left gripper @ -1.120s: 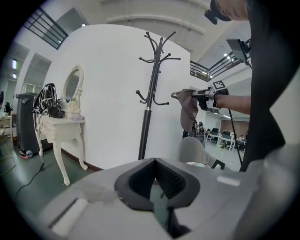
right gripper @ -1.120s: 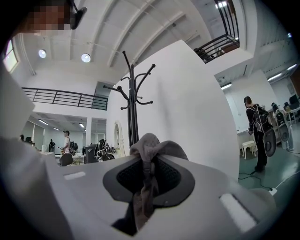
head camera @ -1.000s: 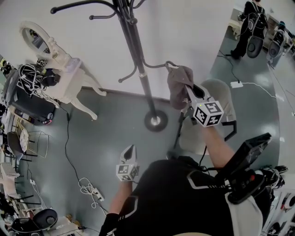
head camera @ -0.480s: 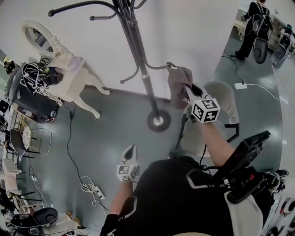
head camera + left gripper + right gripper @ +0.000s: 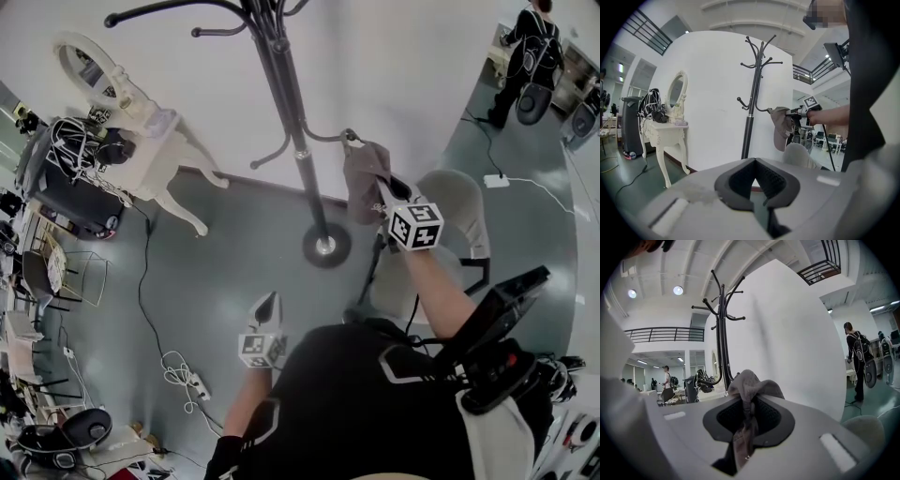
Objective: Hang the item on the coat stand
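Observation:
A black coat stand (image 5: 298, 141) rises in front of a white curved wall. My right gripper (image 5: 380, 185) is shut on a grey-brown cap (image 5: 364, 173), and folds of the cap (image 5: 754, 383) are bunched between its pads. The cap (image 5: 780, 129) hangs at the upturned tip of a lower hook (image 5: 761, 108). I cannot tell whether it rests on that hook. The stand's pole (image 5: 723, 343) is just left of the cap in the right gripper view. My left gripper (image 5: 265, 307) is low and well back from the stand, and it (image 5: 755, 160) is shut on nothing.
A white dressing table with an oval mirror (image 5: 141, 131) stands left of the stand. A grey chair (image 5: 455, 220) is under my right arm. Cables and a power strip (image 5: 183, 375) lie on the floor. The stand's round base (image 5: 326, 246) is ahead. A person with a backpack (image 5: 530, 47) is far right.
My right gripper has come down and toward the stand with the cap, from beside the lower hook to its tip. The left gripper has stayed put.

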Motion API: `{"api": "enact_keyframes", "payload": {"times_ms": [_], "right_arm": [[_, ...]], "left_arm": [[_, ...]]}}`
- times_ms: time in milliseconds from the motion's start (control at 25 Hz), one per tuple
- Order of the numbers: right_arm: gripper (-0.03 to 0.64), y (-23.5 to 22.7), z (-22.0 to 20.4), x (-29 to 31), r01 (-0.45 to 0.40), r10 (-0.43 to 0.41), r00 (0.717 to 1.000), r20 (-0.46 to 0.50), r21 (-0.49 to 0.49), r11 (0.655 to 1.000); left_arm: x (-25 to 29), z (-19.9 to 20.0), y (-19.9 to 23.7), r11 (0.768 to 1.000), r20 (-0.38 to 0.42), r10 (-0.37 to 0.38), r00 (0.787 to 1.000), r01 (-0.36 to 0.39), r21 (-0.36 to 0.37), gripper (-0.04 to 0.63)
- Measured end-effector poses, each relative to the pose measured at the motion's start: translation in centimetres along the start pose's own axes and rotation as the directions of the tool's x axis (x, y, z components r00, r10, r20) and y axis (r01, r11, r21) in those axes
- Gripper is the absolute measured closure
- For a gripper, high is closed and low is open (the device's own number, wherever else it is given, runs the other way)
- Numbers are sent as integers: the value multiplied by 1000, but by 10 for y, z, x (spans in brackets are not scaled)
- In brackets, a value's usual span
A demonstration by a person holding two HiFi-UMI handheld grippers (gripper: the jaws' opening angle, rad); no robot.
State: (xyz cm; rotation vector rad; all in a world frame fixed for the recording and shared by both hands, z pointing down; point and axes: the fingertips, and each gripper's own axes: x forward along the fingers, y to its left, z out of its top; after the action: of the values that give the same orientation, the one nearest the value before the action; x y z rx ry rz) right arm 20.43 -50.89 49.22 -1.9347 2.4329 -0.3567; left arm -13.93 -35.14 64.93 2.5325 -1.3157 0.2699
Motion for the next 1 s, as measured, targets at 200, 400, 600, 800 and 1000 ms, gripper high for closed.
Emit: {"api": "enact_keyframes", "payload": {"times_ms": [200, 400, 600, 800, 1000], "right_arm": [[566, -2, -15, 10, -7, 7, 999, -35, 5, 1000], [566, -4, -25, 19, -24, 25, 998, -62, 6, 1000], [566, -1, -33, 32, -42, 42, 996, -84, 2, 999], [566, 1, -40, 45, -58, 59, 993, -101, 4, 998], [566, 3, -50, 55, -70, 70, 990, -119, 5, 998]], "left_arm": [[0, 10, -5, 1000, 12, 10, 1000, -10, -15, 566], [-3, 7, -6, 999, 8, 36, 999, -36, 4, 566], [-9, 0, -1, 997, 6, 69, 998, -69, -15, 566], [-14, 6, -2, 994, 18, 99, 995, -99, -38, 566], [-18, 9, -1, 993, 35, 115, 993, -114, -36, 566]]}}
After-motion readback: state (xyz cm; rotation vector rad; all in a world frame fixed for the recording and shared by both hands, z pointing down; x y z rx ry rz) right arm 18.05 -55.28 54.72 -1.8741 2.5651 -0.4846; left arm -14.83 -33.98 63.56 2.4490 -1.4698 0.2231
